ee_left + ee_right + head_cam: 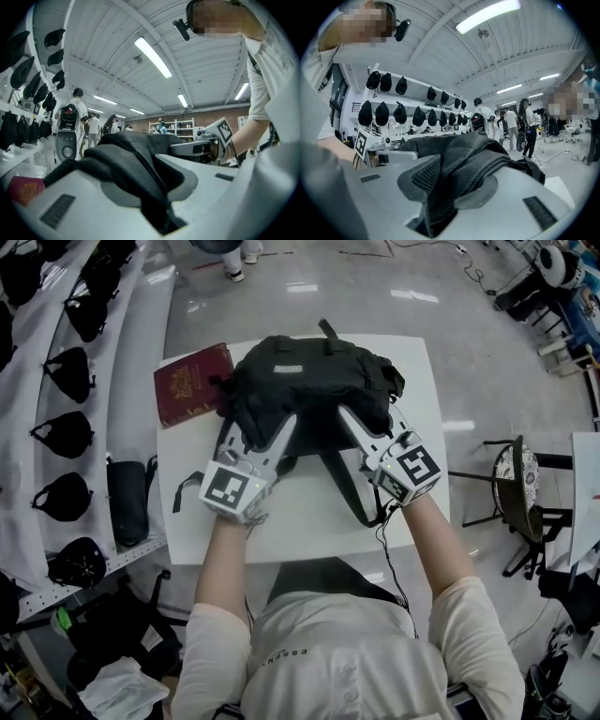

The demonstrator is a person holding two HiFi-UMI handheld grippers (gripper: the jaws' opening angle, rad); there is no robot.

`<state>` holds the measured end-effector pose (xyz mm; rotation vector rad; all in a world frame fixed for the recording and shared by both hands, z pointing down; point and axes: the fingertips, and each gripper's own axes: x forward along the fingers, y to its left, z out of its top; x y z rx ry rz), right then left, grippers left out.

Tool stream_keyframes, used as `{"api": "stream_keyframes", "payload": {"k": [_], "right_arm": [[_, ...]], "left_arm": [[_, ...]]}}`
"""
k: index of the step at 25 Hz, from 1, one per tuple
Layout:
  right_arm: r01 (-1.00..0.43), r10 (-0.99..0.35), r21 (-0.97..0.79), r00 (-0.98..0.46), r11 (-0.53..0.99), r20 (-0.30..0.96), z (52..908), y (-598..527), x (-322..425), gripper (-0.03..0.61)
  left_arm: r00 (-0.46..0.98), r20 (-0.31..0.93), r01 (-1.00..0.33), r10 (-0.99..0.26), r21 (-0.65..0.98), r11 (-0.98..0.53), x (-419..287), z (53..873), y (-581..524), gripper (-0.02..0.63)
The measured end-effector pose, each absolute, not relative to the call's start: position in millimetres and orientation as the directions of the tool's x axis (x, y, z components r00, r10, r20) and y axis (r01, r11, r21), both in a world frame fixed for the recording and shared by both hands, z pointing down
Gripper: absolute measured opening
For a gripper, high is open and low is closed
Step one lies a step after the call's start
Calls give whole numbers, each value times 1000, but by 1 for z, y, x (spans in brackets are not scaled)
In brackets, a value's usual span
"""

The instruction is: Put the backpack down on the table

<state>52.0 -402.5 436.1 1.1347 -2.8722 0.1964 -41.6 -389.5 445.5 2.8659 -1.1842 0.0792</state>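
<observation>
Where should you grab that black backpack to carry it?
Grab the backpack by its two padded shoulder straps, coming from the near side of the table. They stick out toward the person as thick flat bands that fit between fingers, while the body is bulky and floppy. The left gripper and right gripper are each shut on one strap.

The head view looks steeply down from above onto the worktop (300, 517). Cameras on the left hand-held gripper (255, 432) and right hand-held gripper (367, 423) sit low, close behind their jaws, facing level across the room. All three views share the backpack (309, 381).
</observation>
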Motion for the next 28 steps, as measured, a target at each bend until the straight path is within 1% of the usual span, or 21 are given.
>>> {"api": "stream_keyframes", "payload": {"k": [7, 14, 28], "right_arm": [[-677, -670, -139, -735, 722, 100, 451, -373, 54, 106], [-669, -656, -204, -742, 714, 138, 476, -339, 59, 112], [-682, -649, -293, -730, 670, 215, 531, -295, 72, 155]], "left_arm": [[721, 78, -693, -689, 72, -717, -40, 460, -359, 80], [714, 108, -699, -691, 153, -699, -37, 484, -325, 81], [704, 188, -710, -685, 192, -678, -28, 534, -277, 95]]}}
